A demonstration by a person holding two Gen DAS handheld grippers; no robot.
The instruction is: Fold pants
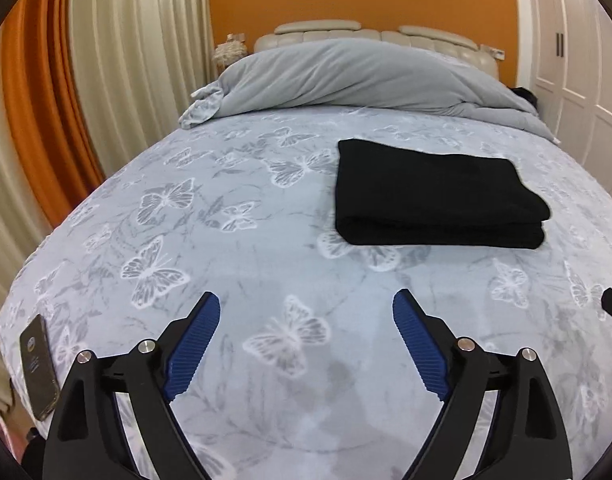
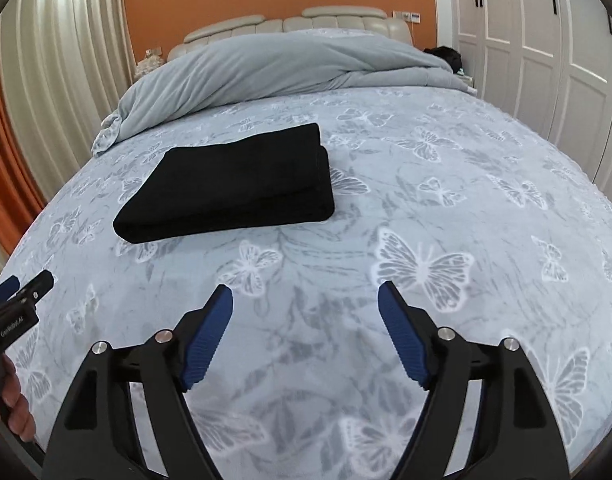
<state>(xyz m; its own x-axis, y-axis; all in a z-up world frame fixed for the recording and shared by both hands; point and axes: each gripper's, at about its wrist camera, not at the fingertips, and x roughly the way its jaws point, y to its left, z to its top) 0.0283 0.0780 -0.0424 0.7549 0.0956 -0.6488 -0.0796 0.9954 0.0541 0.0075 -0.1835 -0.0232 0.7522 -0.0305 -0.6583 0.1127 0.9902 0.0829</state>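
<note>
Left gripper (image 1: 306, 306) and right gripper (image 2: 305, 296) both gape wide, holding nothing. Folded black fabric pants (image 1: 434, 192) lie beyond them, untouched, on the butterfly-print grey bedspread (image 1: 233, 240).

A home bedroom: a bed (image 1: 233, 240) with padded headboard (image 1: 370, 36), curtains (image 1: 117, 60) and white wardrobe doors (image 2: 546, 40).

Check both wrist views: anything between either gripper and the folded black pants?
Nothing visible. Only bare butterfly-print bedspread lies between the open left gripper and the folded black pants, likewise for the open right gripper. A dark phone sits far left, off path.
</note>
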